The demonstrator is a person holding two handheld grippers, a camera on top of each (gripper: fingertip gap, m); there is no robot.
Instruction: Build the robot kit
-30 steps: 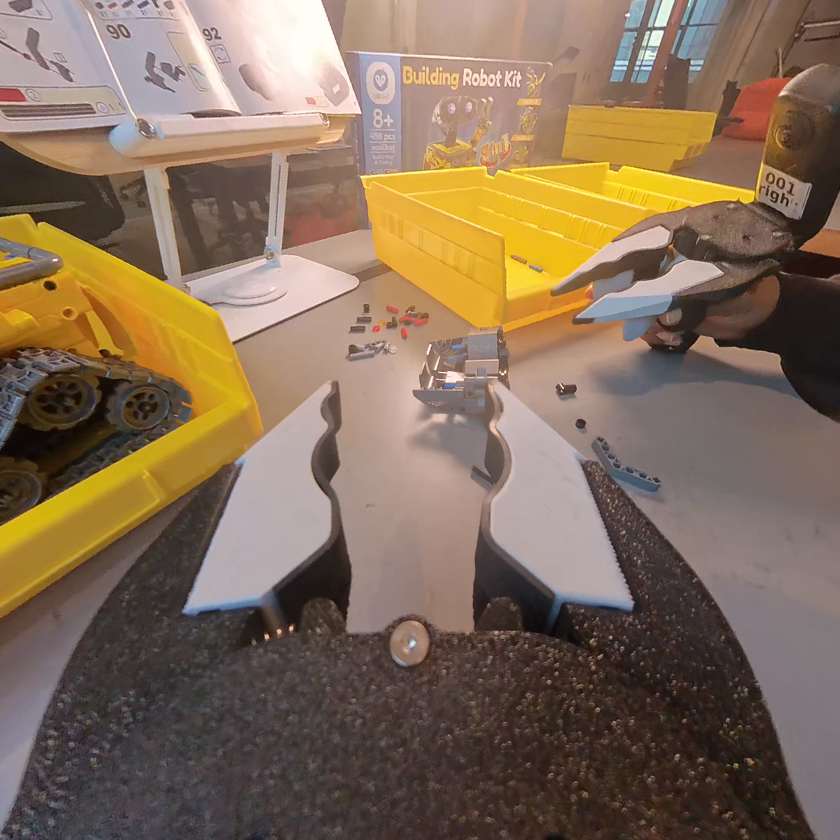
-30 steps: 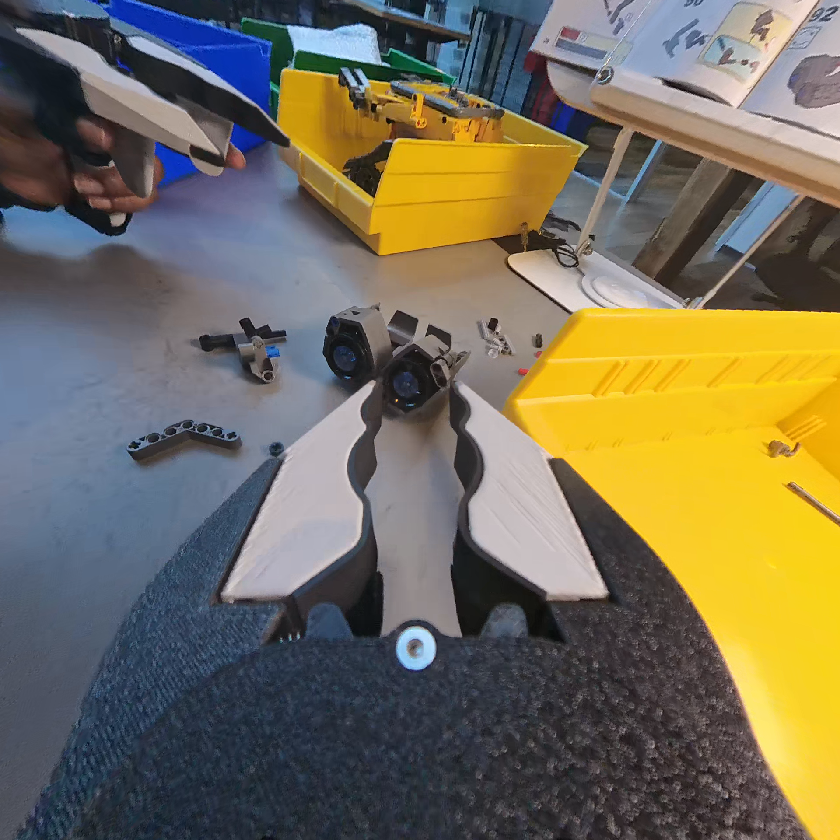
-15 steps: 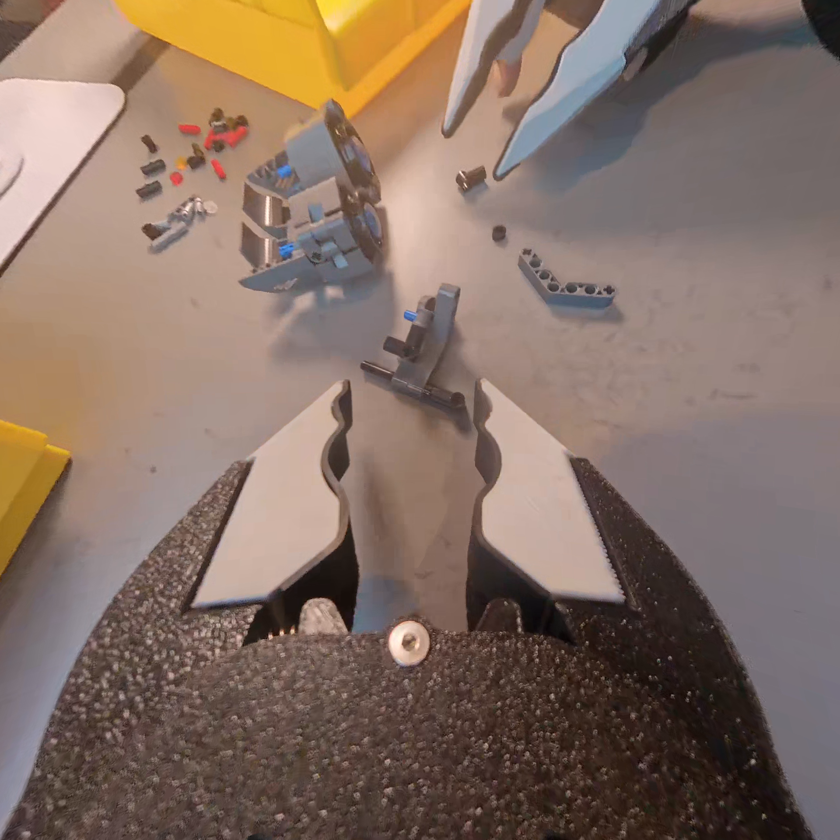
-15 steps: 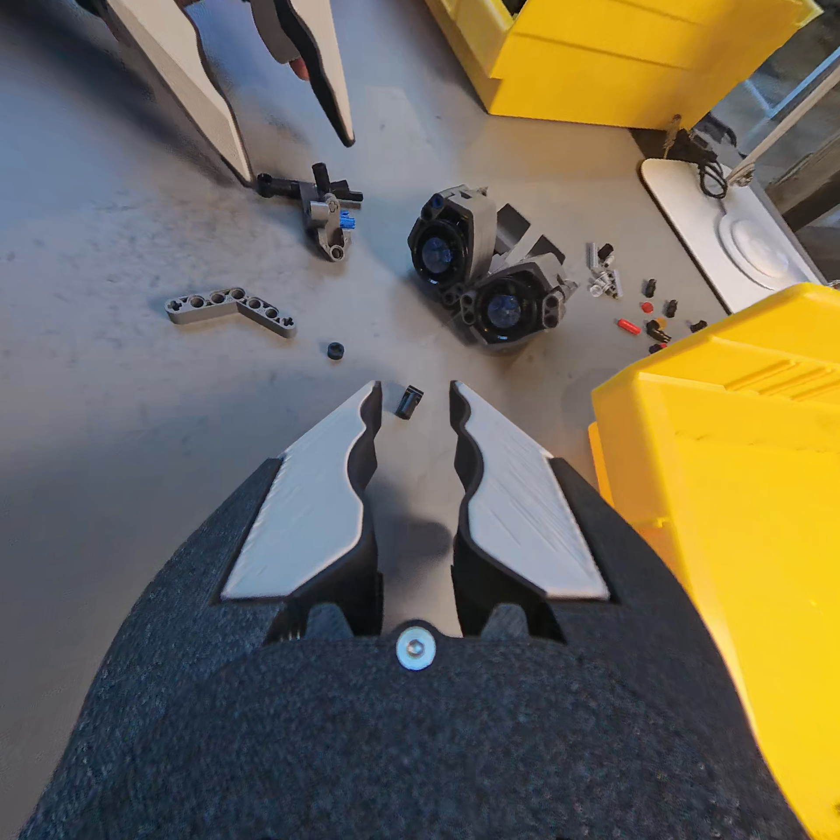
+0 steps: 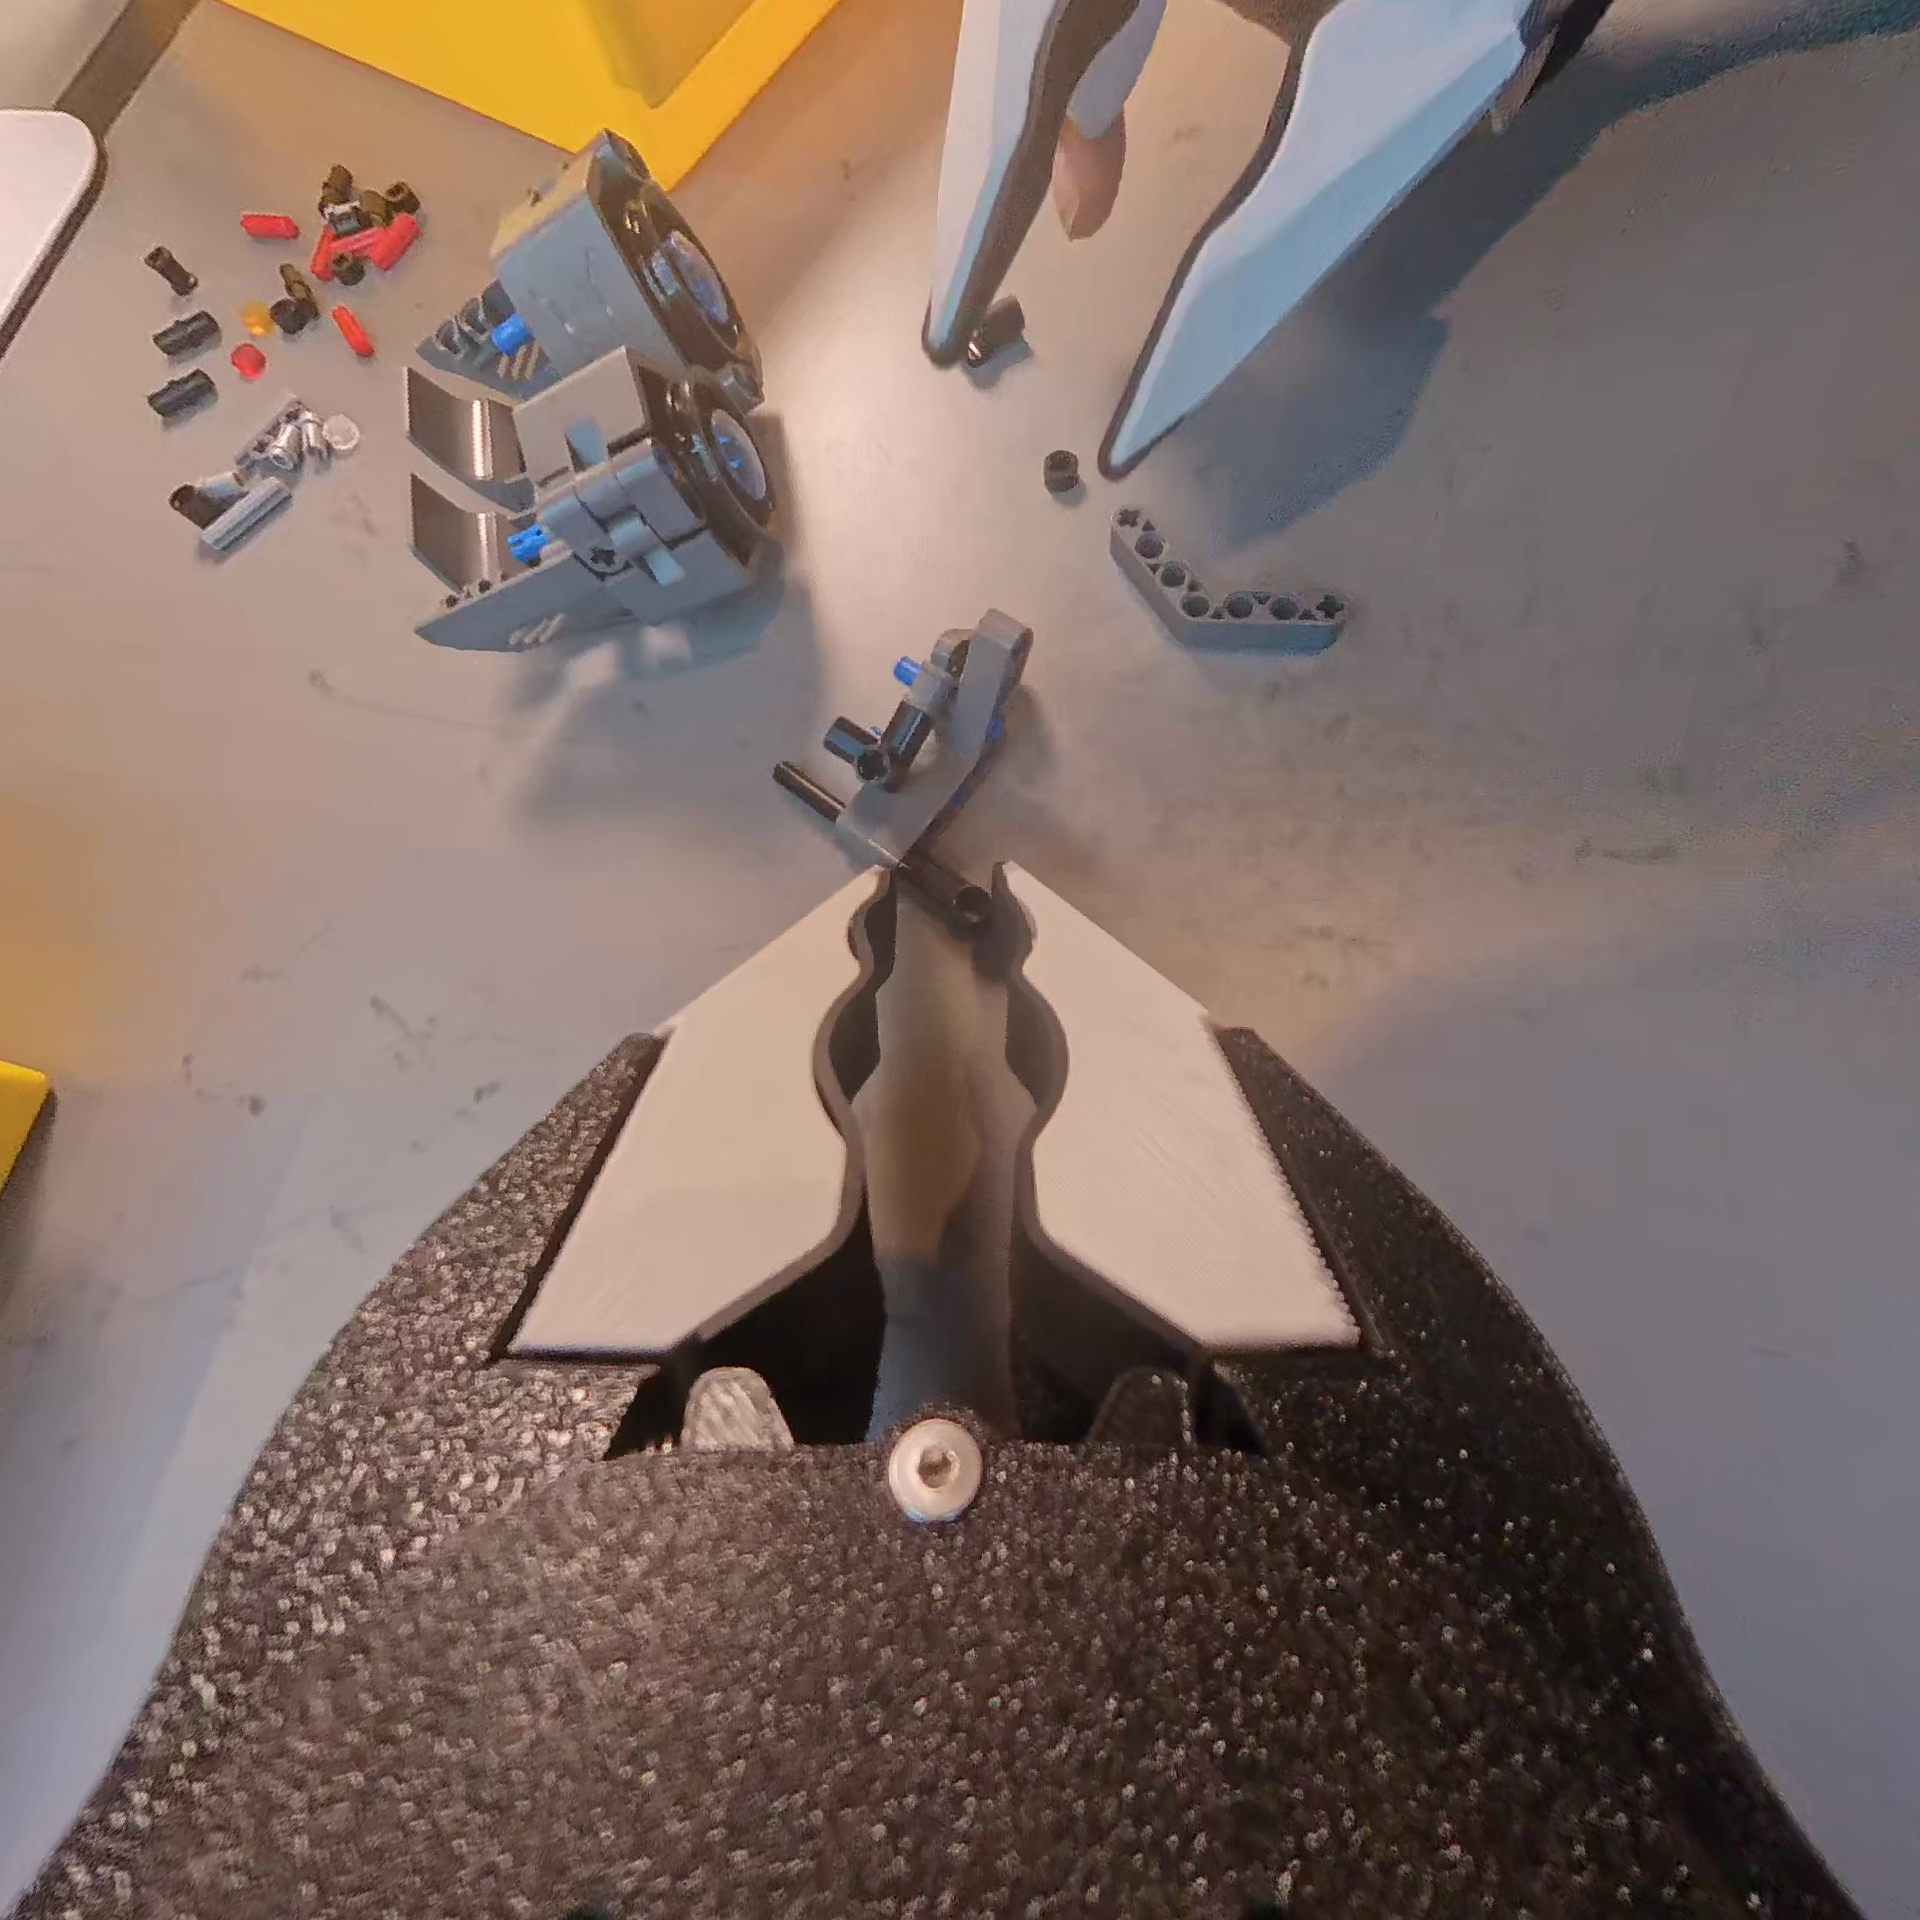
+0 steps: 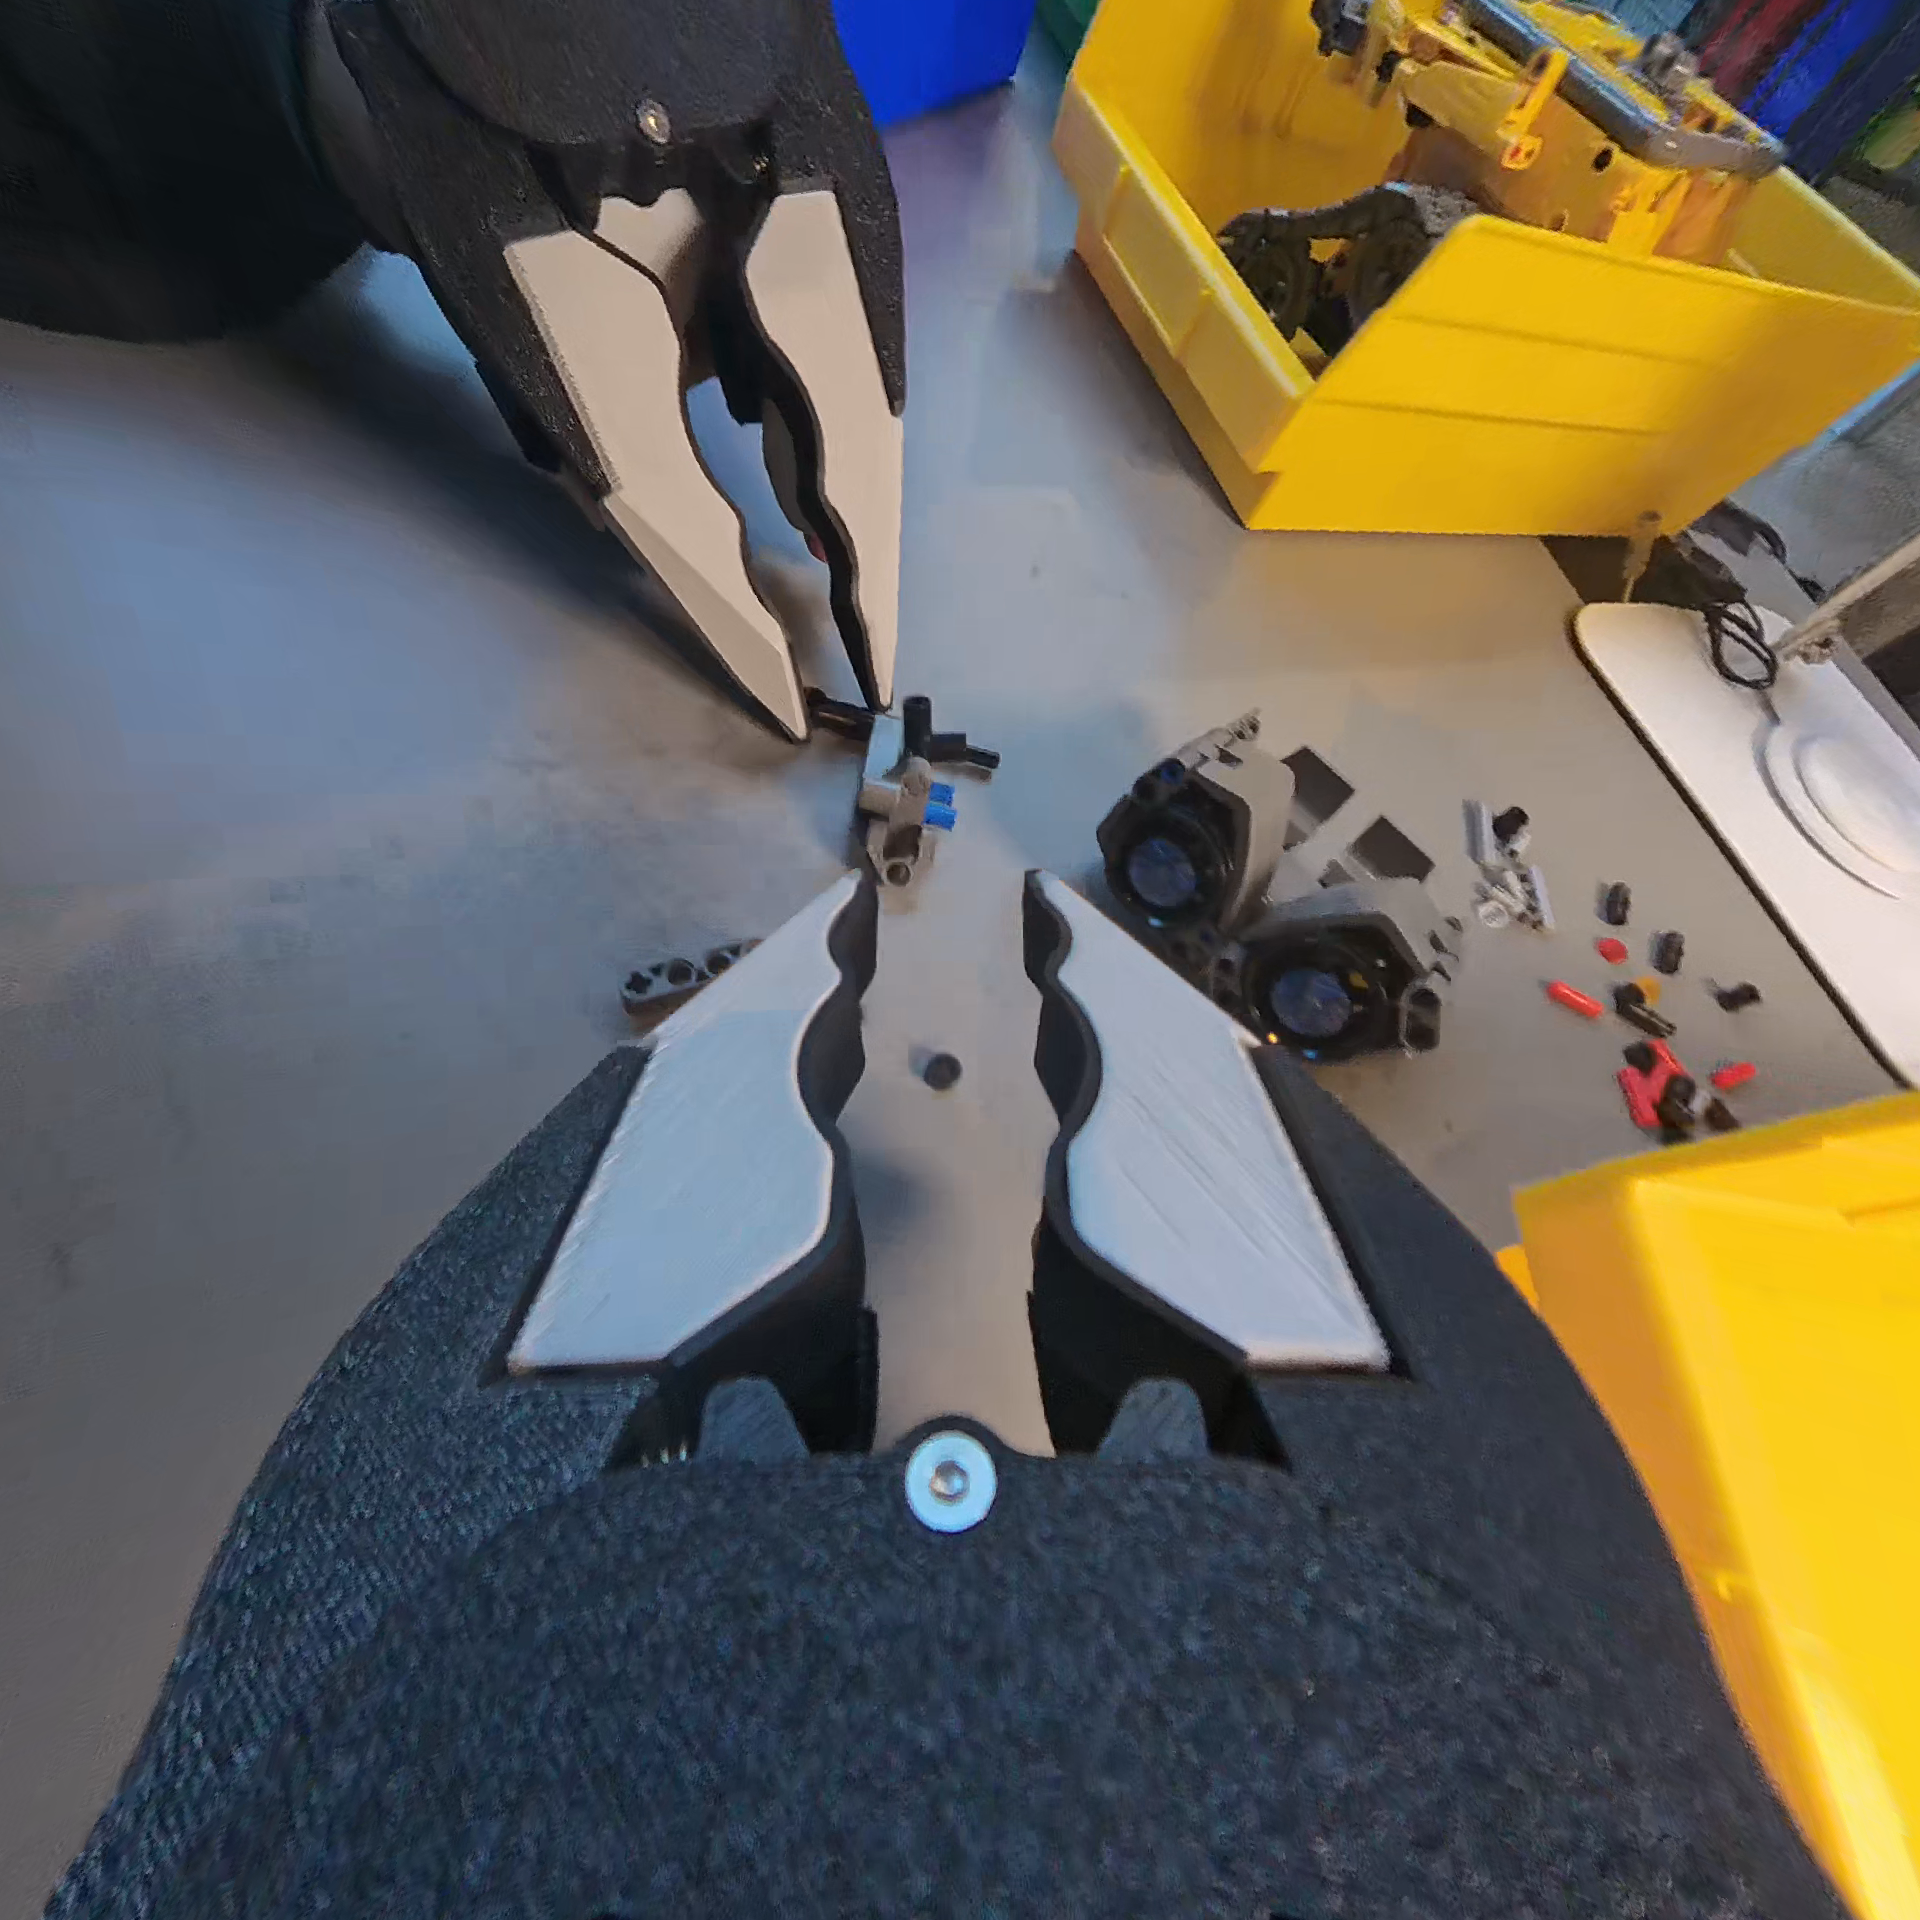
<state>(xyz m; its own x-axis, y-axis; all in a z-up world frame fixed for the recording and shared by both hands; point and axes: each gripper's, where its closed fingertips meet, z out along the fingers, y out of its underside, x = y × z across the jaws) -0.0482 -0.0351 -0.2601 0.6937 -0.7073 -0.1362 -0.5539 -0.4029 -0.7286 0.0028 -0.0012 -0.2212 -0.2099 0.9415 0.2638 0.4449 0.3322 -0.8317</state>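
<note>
A small grey assembly [image 5: 956,727] with blue pins and a black axle lies on the grey table. My left gripper [image 5: 940,883] is closed narrow on the end of that black axle. It also shows in the right wrist view [image 6: 836,715], tips on the axle beside the assembly [image 6: 899,800]. My right gripper [image 6: 945,883] is open and empty, pointing down at the table. A small black pin [image 6: 940,1070] lies between its fingers. In the left wrist view the right gripper [image 5: 1029,405] stands over that pin [image 5: 997,327], with a black bush [image 5: 1060,473] by one tip.
A grey angled beam [image 5: 1226,592] lies right of the assembly. A grey two-lens block [image 5: 623,436] and several loose red and black pins [image 5: 281,301] lie left. A yellow bin [image 6: 1558,416] holds a yellow tracked model. Another yellow bin [image 6: 1766,1455] and a white stand base [image 6: 1818,790] flank the right gripper. My hands' fingertips stand some 8 centimeters from each other. The grey two-lens block [image 5: 623,436] lies around 5 centimeters away from my right fingertips. Seen from the right wrist view [image 6: 1199,762] as well.
Both grippers tilted down to the table. My left gripper moved forward and closed on the black axle. My right gripper came down over the small black pin, still open.
</note>
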